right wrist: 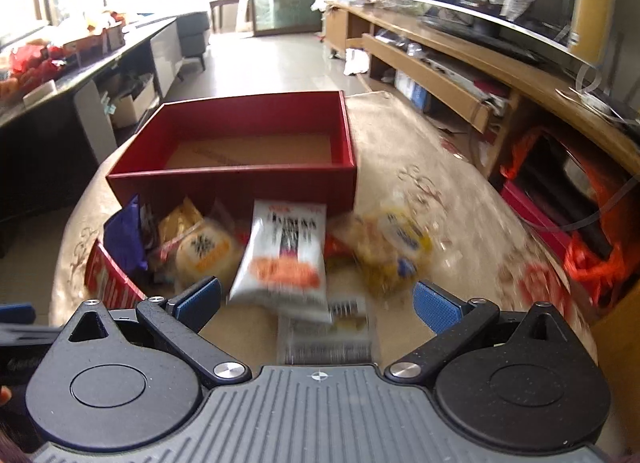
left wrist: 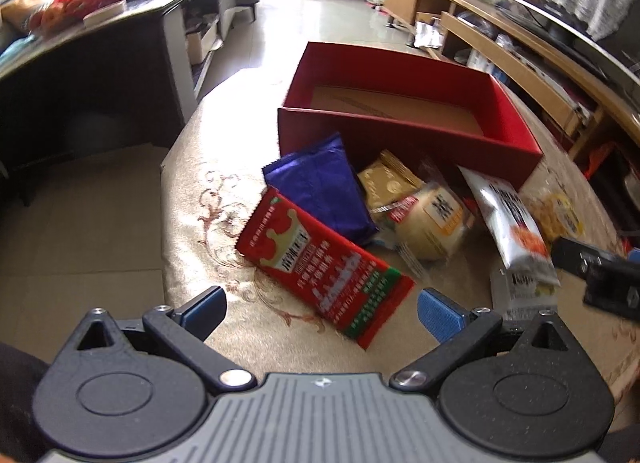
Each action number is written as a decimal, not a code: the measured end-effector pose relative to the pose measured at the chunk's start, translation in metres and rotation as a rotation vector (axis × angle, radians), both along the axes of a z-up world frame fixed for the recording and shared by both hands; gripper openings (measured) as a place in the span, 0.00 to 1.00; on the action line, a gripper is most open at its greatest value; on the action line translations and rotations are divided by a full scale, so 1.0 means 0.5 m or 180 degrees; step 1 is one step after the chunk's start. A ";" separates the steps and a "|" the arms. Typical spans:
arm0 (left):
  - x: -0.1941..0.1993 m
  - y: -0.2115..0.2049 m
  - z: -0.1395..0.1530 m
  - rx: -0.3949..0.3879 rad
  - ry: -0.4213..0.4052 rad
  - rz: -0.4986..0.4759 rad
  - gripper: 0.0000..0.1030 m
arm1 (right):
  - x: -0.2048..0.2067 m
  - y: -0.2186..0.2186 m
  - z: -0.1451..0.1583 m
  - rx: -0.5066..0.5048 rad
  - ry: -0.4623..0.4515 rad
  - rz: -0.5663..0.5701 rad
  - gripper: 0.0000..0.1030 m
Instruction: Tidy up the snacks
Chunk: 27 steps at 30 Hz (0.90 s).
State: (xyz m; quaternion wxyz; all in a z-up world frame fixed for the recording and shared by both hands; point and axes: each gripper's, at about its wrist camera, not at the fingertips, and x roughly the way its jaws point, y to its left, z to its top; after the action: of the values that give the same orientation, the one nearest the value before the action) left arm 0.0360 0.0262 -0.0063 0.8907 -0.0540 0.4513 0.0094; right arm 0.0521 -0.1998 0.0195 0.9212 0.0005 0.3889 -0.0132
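Note:
An empty red box (left wrist: 404, 131) (right wrist: 240, 179) stands on the beige patterned tablecloth (left wrist: 208, 199). In front of it lie snack packets: a red packet (left wrist: 324, 271) (right wrist: 106, 279), a blue-purple packet (left wrist: 320, 187) (right wrist: 122, 239), a gold packet (left wrist: 386, 179), a round yellow cake in clear wrap (left wrist: 432, 223) (right wrist: 204, 255), a white packet with orange print (left wrist: 512, 223) (right wrist: 284, 259) and a yellow wrapped snack (right wrist: 392, 247). My left gripper (left wrist: 322, 309) is open just short of the red packet. My right gripper (right wrist: 316, 301) is open over the white packet's near end.
A dark low table (left wrist: 100, 43) with red bags stands to the left. A wooden TV cabinet (right wrist: 460, 63) runs along the right wall. Orange bags and a red crate (right wrist: 560, 223) sit on the floor at the right. The tablecloth's edge drops off at left.

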 end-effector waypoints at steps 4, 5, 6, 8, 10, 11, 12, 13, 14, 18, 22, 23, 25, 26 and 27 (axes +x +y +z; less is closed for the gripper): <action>0.031 0.015 -0.015 -0.0140 0.0141 0.0126 0.96 | 0.081 0.013 -0.011 -0.0056 0.0141 0.0115 1.00; 0.040 0.018 -0.019 -0.0166 0.0178 0.0160 0.96 | 0.101 0.018 -0.016 -0.0051 0.0194 0.0148 1.00; 0.049 0.020 -0.023 -0.0195 0.0214 0.0195 0.96 | 0.114 0.022 -0.022 -0.0048 0.0248 0.0183 1.00; 0.067 0.024 -0.032 -0.0284 0.0304 0.0270 0.96 | 0.147 0.030 -0.039 -0.0004 0.0395 0.0253 0.98; 0.084 0.029 -0.044 -0.0417 0.0407 0.0366 0.96 | 0.167 0.037 -0.058 0.0049 0.0540 0.0312 0.95; 0.091 0.030 -0.050 -0.0490 0.0460 0.0412 0.96 | 0.176 0.039 -0.066 0.0067 0.0612 0.0338 0.88; 0.098 0.032 -0.057 -0.0566 0.0513 0.0454 0.96 | 0.184 0.042 -0.075 0.0095 0.0680 0.0369 0.83; 0.105 0.033 -0.066 -0.0630 0.0574 0.0496 0.96 | 0.192 0.041 -0.084 0.0150 0.0764 0.0391 0.77; 0.111 0.036 -0.075 -0.0698 0.0644 0.0546 0.96 | 0.197 0.037 -0.092 0.0213 0.0823 0.0381 0.77; 0.122 0.053 -0.111 -0.0964 0.0832 0.0793 0.96 | 0.196 0.024 -0.083 0.0367 0.0848 0.0446 0.60; 0.133 0.047 -0.109 -0.0947 0.0756 0.0797 0.96 | 0.163 0.035 -0.079 0.0369 0.0863 0.0631 0.55; 0.136 0.043 -0.108 -0.0894 0.0741 0.0750 0.95 | 0.151 0.036 -0.079 0.0333 0.0864 0.0673 0.54; 0.136 0.031 -0.106 -0.0741 0.0734 0.0568 0.90 | 0.133 0.033 -0.078 0.0347 0.0887 0.0736 0.53; 0.131 0.023 -0.104 -0.0634 0.0724 0.0462 0.86 | 0.120 0.031 -0.077 0.0359 0.0898 0.0762 0.53; 0.123 0.012 -0.103 -0.0511 0.0702 0.0334 0.84 | 0.108 0.027 -0.074 0.0369 0.0911 0.0792 0.52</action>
State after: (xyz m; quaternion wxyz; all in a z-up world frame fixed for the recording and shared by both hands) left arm 0.0976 0.0323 -0.0576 0.8268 -0.1473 0.5423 0.0256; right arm 0.1061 -0.1865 -0.0175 0.8494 0.0036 0.5131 0.1232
